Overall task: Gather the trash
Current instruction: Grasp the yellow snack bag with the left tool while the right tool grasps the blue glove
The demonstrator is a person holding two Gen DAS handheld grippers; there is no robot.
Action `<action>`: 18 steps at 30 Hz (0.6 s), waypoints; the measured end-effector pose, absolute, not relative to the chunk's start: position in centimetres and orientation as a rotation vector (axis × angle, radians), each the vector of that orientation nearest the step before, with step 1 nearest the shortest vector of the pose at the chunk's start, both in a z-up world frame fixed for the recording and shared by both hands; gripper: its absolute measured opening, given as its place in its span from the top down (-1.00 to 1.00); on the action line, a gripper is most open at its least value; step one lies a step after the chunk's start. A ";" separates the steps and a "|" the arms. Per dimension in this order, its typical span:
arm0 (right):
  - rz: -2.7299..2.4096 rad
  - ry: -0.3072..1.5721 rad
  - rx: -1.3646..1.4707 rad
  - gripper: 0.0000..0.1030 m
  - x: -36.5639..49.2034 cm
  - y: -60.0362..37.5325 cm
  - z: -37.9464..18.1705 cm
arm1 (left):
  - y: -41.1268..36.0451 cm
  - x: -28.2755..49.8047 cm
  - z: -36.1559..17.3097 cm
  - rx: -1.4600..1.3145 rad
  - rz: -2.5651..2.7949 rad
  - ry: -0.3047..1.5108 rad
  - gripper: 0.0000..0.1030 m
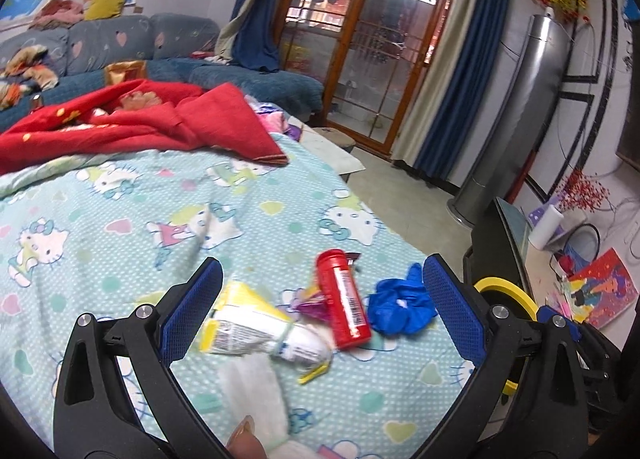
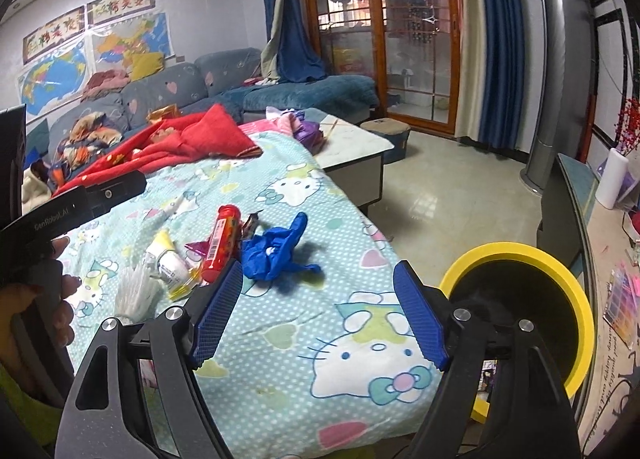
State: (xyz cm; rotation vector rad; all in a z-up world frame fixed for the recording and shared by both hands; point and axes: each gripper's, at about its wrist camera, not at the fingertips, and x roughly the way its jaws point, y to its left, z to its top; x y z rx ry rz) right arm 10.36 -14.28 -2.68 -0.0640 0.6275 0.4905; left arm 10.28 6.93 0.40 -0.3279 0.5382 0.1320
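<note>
In the left wrist view, the left gripper [image 1: 320, 299] stands wide open and holds nothing. The trash lies together on the bed [image 1: 120, 219]: a red tube [image 1: 344, 299], a blue glove [image 1: 396, 307], a yellow-white wrapper [image 1: 256, 323] and white tissue [image 1: 256, 391].

In the right wrist view, the right gripper [image 2: 318, 311] is also wide open and empty. The yellow bin [image 2: 560, 299] waits beside the bed; its inside looks dark, perhaps empty. So nothing seems collected yet.

Cartoon-cat bedsheet [image 1: 120, 195] lying under red tube [image 1: 343, 299], blue glove [image 1: 396, 309], white-yellow packet [image 1: 256, 323], tissue [image 1: 256, 391], red blanket [image 1: 160, 119].
</note>
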 end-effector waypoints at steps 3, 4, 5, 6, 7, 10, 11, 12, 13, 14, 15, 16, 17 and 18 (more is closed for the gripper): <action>0.497 0.645 -0.062 -0.46 10.9 -13.7 -3.0 | 8.5 10.0 0.1 -0.352 0.143 0.535 -0.79; 0.501 0.654 -0.061 -0.46 11.2 -13.4 -3.1 | 8.9 10.0 0.1 -0.360 0.145 0.534 -0.79; 0.503 0.659 -0.058 -0.46 11.3 -13.3 -3.2 | 9.8 9.8 0.0 -0.377 0.149 0.535 -0.79; 0.505 0.668 -0.055 -0.46 11.6 -13.1 -3.4 | 10.3 9.8 -0.1 -0.385 0.154 0.537 -0.79; 0.507 0.674 -0.051 -0.46 11.8 -12.8 -3.5 | 11.2 9.7 -0.2 -0.396 0.162 0.542 -0.79; 0.514 0.686 -0.048 -0.46 12.4 -12.0 -3.9 | 13.0 9.6 -0.7 -0.428 0.168 0.562 -0.79; 0.516 0.691 -0.051 -0.46 12.7 -11.7 -4.0 | 13.5 9.6 -1.0 -0.440 0.167 0.575 -0.78; 0.516 0.695 -0.051 -0.46 12.8 -11.5 -4.2 | 14.1 9.6 -1.4 -0.454 0.166 0.587 -0.72; 0.517 0.699 -0.050 -0.46 13.0 -11.3 -4.3 | 14.6 9.6 -1.8 -0.466 0.161 0.601 -0.62; 0.516 0.702 -0.052 -0.46 13.3 -11.0 -4.4 | 15.0 9.6 -2.2 -0.479 0.156 0.618 -0.57; 0.514 0.704 -0.054 -0.46 13.5 -10.8 -4.5 | 15.3 9.7 -2.7 -0.492 0.151 0.631 -0.48; 0.512 0.706 -0.056 -0.45 13.7 -10.6 -4.6 | 15.7 9.7 -3.2 -0.508 0.142 0.647 -0.40; 0.509 0.708 -0.057 -0.45 13.9 -10.4 -4.7 | 16.1 9.9 -3.8 -0.536 0.125 0.664 -0.35; 0.508 0.709 -0.057 -0.45 14.1 -10.3 -4.7 | 16.4 10.0 -4.3 -0.560 0.110 0.678 -0.26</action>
